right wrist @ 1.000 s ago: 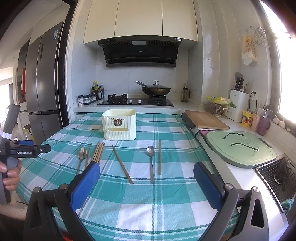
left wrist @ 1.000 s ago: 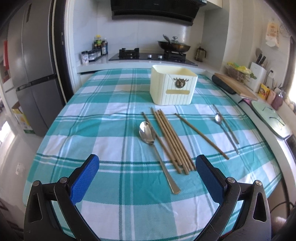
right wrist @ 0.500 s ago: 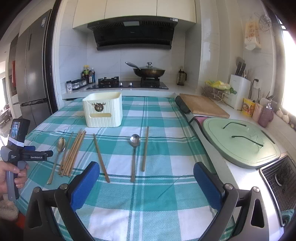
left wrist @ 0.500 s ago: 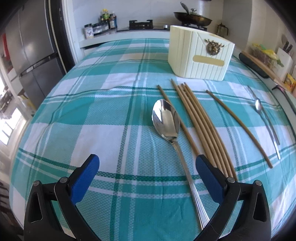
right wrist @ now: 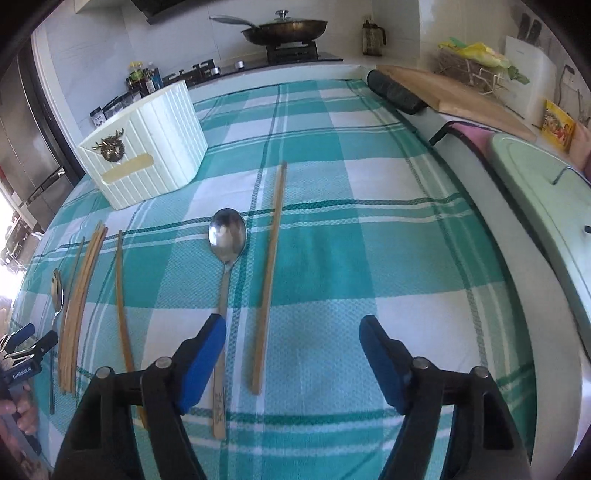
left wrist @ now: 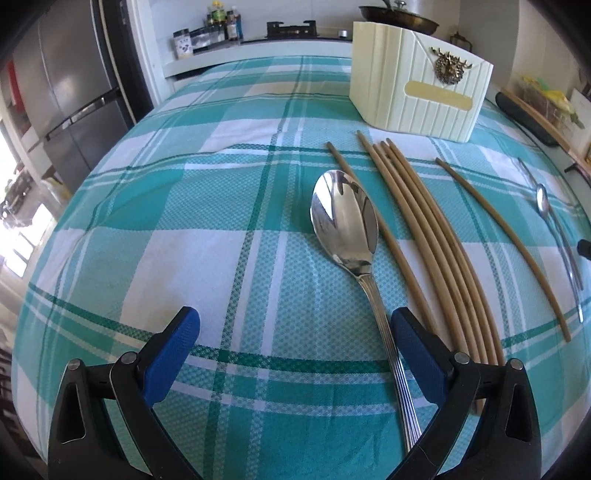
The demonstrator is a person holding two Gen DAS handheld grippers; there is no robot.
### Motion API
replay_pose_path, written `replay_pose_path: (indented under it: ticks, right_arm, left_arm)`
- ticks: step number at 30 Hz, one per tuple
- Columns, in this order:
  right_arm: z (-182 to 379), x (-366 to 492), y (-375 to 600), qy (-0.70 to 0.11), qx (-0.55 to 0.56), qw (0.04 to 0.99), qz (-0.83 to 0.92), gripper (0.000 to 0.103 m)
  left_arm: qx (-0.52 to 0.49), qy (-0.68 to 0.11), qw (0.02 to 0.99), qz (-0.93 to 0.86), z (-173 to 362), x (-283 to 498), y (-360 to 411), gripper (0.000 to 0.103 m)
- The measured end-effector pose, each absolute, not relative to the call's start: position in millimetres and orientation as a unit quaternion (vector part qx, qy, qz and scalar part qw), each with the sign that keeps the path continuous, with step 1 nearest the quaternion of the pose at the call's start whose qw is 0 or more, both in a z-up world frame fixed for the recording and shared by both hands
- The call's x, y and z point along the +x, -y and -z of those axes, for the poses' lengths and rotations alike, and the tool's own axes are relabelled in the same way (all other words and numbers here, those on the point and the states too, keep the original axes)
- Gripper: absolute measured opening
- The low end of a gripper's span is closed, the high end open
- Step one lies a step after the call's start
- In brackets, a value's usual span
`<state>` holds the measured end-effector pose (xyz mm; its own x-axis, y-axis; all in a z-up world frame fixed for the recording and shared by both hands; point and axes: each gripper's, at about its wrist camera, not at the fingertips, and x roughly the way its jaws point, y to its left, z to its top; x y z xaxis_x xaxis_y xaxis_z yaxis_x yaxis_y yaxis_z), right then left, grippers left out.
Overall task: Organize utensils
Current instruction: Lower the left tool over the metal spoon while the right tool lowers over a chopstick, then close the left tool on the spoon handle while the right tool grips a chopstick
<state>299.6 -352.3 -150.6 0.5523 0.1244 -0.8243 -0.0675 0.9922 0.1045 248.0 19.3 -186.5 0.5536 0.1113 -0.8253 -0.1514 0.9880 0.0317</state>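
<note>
My left gripper [left wrist: 295,343] is open and low over the teal checked cloth. A large steel spoon [left wrist: 345,221] lies just ahead; its handle runs beside the right finger [left wrist: 417,354]. A bunch of wooden chopsticks [left wrist: 424,229] lies right of it, then a single chopstick [left wrist: 506,236]. The cream utensil box [left wrist: 417,85] stands behind. My right gripper [right wrist: 291,354] is open and low. A second spoon [right wrist: 227,232] passes under its left finger [right wrist: 201,362], and a lone chopstick [right wrist: 271,262] lies between the fingers. The box [right wrist: 144,147] stands far left there.
A stove with a pan [right wrist: 284,27] is beyond the table's far end. A cutting board [right wrist: 454,92] and a pale green lid [right wrist: 546,192] sit on the counter to the right. A fridge [left wrist: 62,81] stands left. The left gripper shows in the right wrist view [right wrist: 26,350].
Both grippers have come down and forward, close to the cloth. The left one has closed in on the large spoon, the right one on the second spoon and lone chopstick. Both stay open.
</note>
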Motion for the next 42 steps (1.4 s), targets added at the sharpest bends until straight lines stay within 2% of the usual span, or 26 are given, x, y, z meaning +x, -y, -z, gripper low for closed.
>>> replay_pose_path:
  ticks: [2, 3, 4, 5, 7, 8, 13, 17, 20, 27, 32, 38, 42]
  right_arm:
    - [161, 313, 348, -0.493, 0.036, 0.866, -0.078, 0.06]
    - [164, 315, 345, -0.5, 0.03, 0.862, -0.079, 0.059]
    - [164, 316, 341, -0.495, 0.012, 0.865, -0.079, 0.055]
    - [164, 317, 338, -0.495, -0.004, 0.865, -0.079, 0.05]
    - [165, 318, 337, -0.497, -0.027, 0.865, -0.069, 0.033]
    - [165, 317, 339, -0.5, -0.031, 0.863, -0.066, 0.028]
    - [160, 317, 354, -0.527, -0.037, 0.847, -0.059, 0.028]
    - [158, 317, 351, -0.556, -0.054, 0.826, -0.079, 0.037]
    - [160, 324, 347, -0.577, -0.075, 0.808, -0.092, 0.037]
    - [160, 361, 338, -0.57, -0.098, 0.809, -0.107, 0.039]
    - [160, 393, 327, -0.554, -0.124, 0.813, -0.128, 0.035]
    - [160, 430, 322, -0.563, -0.127, 0.805, -0.141, 0.035]
    - [162, 461, 303, -0.559, -0.134, 0.806, -0.143, 0.037]
  left_arm:
    - [-0.017, -0.465, 0.882, -0.077, 186, 249, -22, 0.103]
    - [-0.014, -0.464, 0.882, -0.078, 186, 248, -23, 0.103]
    - [-0.013, -0.465, 0.882, -0.078, 186, 248, -26, 0.103]
    - [-0.012, -0.465, 0.882, -0.078, 186, 248, -28, 0.103]
    - [-0.009, -0.467, 0.881, -0.074, 186, 249, -34, 0.103]
    - [-0.007, -0.467, 0.881, -0.073, 186, 250, -37, 0.103]
    - [-0.007, -0.482, 0.875, -0.043, 188, 257, -49, 0.103]
    - [0.022, -0.487, 0.873, -0.016, 187, 256, -47, 0.103]
    - [0.025, -0.498, 0.867, -0.002, 187, 260, -47, 0.103]
    - [0.04, -0.506, 0.862, 0.018, 187, 288, -21, 0.102]
    - [0.043, -0.509, 0.86, 0.02, 183, 304, -14, 0.088]
    - [0.022, -0.516, 0.856, 0.028, 184, 313, -22, 0.085]
    - [0.02, -0.511, 0.859, 0.026, 183, 322, -18, 0.078]
